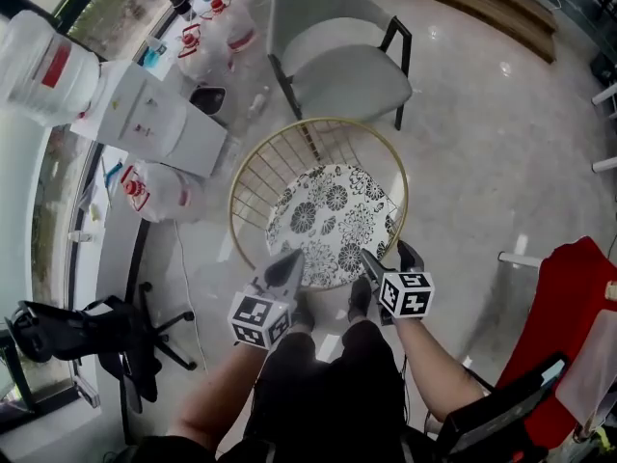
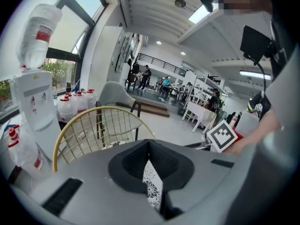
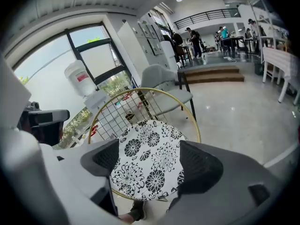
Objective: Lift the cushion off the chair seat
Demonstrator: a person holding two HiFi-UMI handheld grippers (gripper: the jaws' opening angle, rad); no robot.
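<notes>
Lying flat on the seat of the gold wire chair (image 1: 262, 174), the round cushion (image 1: 333, 222), white with black flower print, fills most of the seat, and the wire back curves up behind its far edge. Left gripper (image 1: 292, 256) comes in at the cushion's near-left edge, tip over the rim of the fabric. Its jaws are drawn almost together, and a thin sliver of the print shows in the slit between them. Whether that fabric is pinched I cannot tell, and the cushion looks undisturbed from above. Right gripper (image 1: 388, 258) sits at the near-right edge, jaws spread wide. The cushion shows between them in the right gripper view, with neither pad pressing on it. Both marker cubes face up, just in front of the person's knees (image 1: 328, 374); shoes are planted on the floor at the chair's near rim. Beyond the wire chair stands a grey armchair (image 1: 337, 56). To the left are a white water dispenser (image 1: 159, 119) and several water jugs (image 1: 154, 191). A black office chair (image 1: 87, 331) is at lower left.
</notes>
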